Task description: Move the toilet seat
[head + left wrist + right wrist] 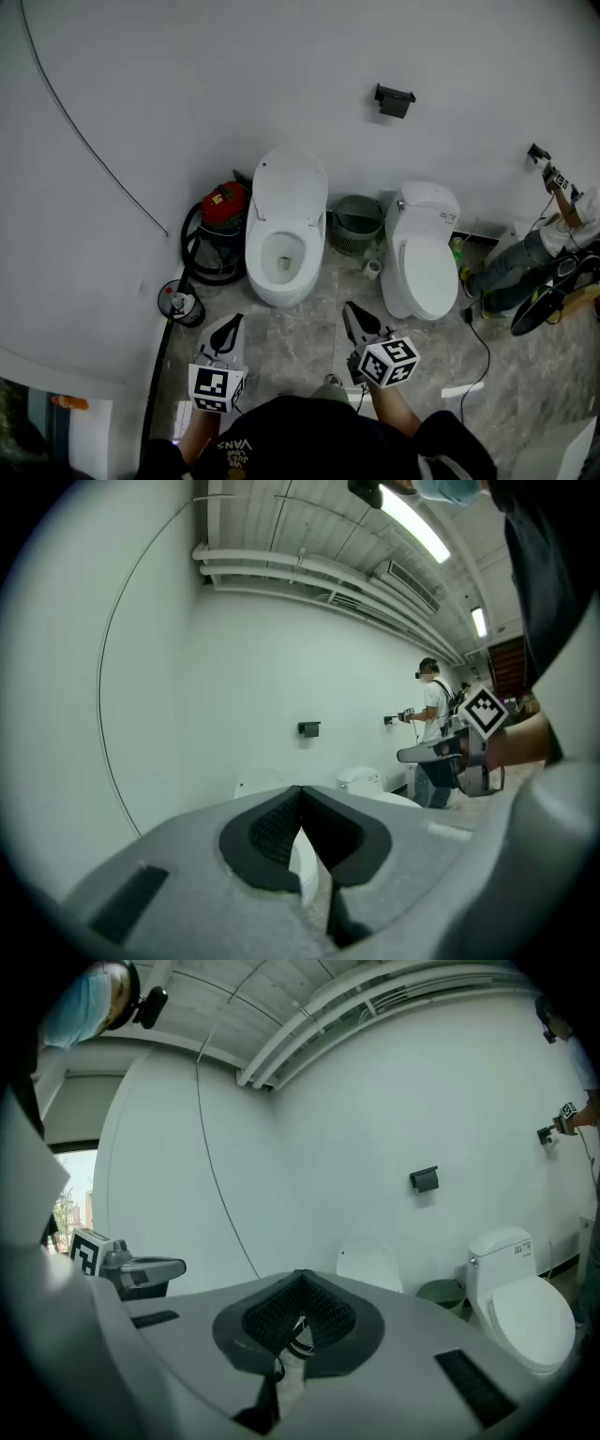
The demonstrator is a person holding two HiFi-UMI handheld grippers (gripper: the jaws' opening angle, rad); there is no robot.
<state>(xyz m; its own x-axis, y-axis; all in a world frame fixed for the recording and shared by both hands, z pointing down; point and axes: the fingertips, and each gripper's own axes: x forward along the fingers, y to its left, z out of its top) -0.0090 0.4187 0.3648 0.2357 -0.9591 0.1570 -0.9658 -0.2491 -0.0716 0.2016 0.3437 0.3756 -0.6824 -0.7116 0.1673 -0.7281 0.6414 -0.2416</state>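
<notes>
Left gripper (232, 325): pads (272, 832) pressed tip to tip, nothing between them, clamped on nothing. Right gripper (350, 310): pads (323, 1312) likewise meeting at the tips, equally empty. Both hover over the floor near the front of the open toilet (281, 272), the left just off its front edge, the right further off to the side, neither touching it. Toilet seat (286, 226) sits on that open toilet, hinged at the back below the raised lid (292, 183), which leans toward the wall; cannot tell from here whether the seat ring lies flat on the rim or stands up with the lid. Probably hard moulded plastic: stiff, fairly light, smooth and likely slippery, free to swing only about its rear hinge. Best taken at the front lip, the point furthest from the hinge, by opening the fingers and pinching the edge or hooking under it. Likely to drop and bang if let go partway, so worth guiding all the way. Just beside the open toilet, a green bin (357, 223) on one side and a red vacuum (223, 208) on the other.
</notes>
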